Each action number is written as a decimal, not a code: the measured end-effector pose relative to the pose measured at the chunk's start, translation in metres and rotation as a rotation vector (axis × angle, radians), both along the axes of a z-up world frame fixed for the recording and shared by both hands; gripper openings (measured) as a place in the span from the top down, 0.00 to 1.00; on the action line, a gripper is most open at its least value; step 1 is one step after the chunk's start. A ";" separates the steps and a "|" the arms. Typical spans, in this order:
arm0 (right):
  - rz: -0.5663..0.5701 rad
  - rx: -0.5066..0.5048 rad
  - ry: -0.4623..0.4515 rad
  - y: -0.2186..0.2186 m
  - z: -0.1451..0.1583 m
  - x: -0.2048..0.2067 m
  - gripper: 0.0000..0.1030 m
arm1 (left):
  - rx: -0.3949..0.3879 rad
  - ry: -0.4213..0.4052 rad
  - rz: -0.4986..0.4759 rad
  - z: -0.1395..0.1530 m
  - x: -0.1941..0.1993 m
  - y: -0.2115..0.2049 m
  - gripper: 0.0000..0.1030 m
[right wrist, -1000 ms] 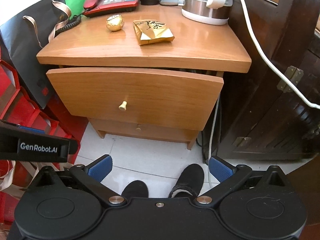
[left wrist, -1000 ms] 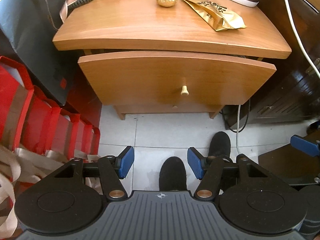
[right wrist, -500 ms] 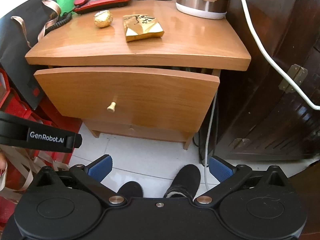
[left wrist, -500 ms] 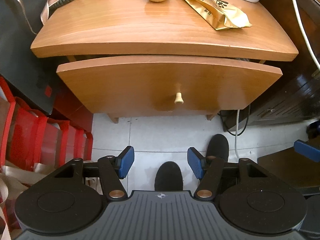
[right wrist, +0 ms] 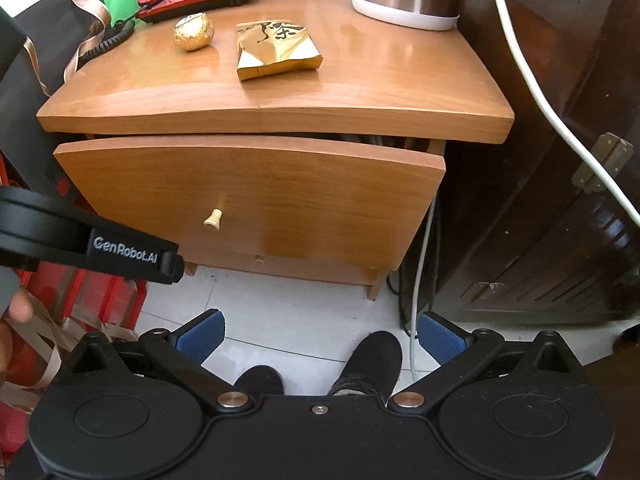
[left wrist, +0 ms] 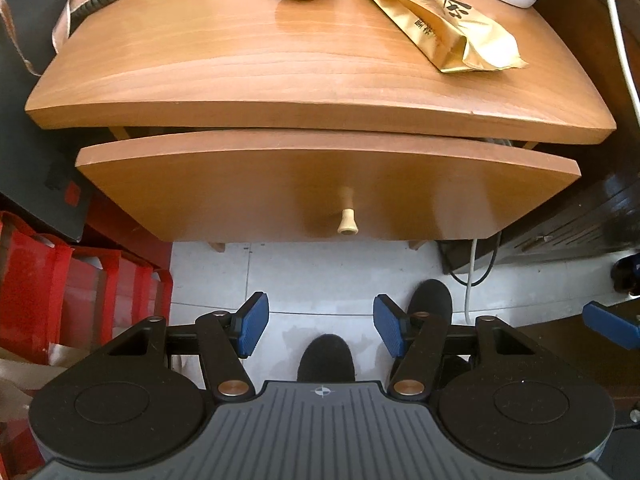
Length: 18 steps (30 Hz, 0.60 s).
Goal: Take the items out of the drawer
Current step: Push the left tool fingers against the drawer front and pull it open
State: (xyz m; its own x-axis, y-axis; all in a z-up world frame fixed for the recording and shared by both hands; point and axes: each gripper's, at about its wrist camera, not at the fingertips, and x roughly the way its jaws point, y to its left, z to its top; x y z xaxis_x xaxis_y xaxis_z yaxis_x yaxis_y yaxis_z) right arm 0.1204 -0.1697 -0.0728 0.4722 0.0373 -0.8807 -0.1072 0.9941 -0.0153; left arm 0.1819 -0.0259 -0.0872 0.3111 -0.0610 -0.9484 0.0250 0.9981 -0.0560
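The drawer (left wrist: pixel 328 184) is found slightly ajar under the nightstand top (left wrist: pixel 256 80), its knob (left wrist: pixel 346 222) untouched, while the left gripper (left wrist: pixel 316 330) and right gripper (right wrist: pixel 320 338) are held agape and empty nearby.

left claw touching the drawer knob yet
Apart. The left wrist view shows the left claw open, with bare floor tiles between its fingertips and the knob on the drawer front.
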 end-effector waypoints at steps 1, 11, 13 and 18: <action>0.004 0.001 0.005 -0.001 -0.001 0.002 0.01 | 0.001 0.002 0.002 -0.002 0.003 0.000 0.42; 0.040 -0.022 0.020 -0.008 -0.004 0.018 0.01 | -0.015 0.052 0.038 -0.020 0.027 0.002 0.52; 0.047 -0.025 0.023 -0.010 -0.004 0.022 0.01 | -0.018 0.058 0.040 -0.024 0.031 0.002 0.53; 0.093 -0.041 0.030 -0.012 -0.003 0.030 0.01 | -0.043 0.085 0.054 -0.030 0.041 0.001 0.57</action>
State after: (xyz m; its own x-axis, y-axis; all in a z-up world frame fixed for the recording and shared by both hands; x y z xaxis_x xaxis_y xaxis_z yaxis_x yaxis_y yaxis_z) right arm 0.1505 -0.1813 -0.0760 0.4422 0.0437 -0.8958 -0.1997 0.9785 -0.0508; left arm 0.2232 -0.0246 -0.1172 0.2337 -0.0873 -0.9684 -0.0353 0.9945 -0.0982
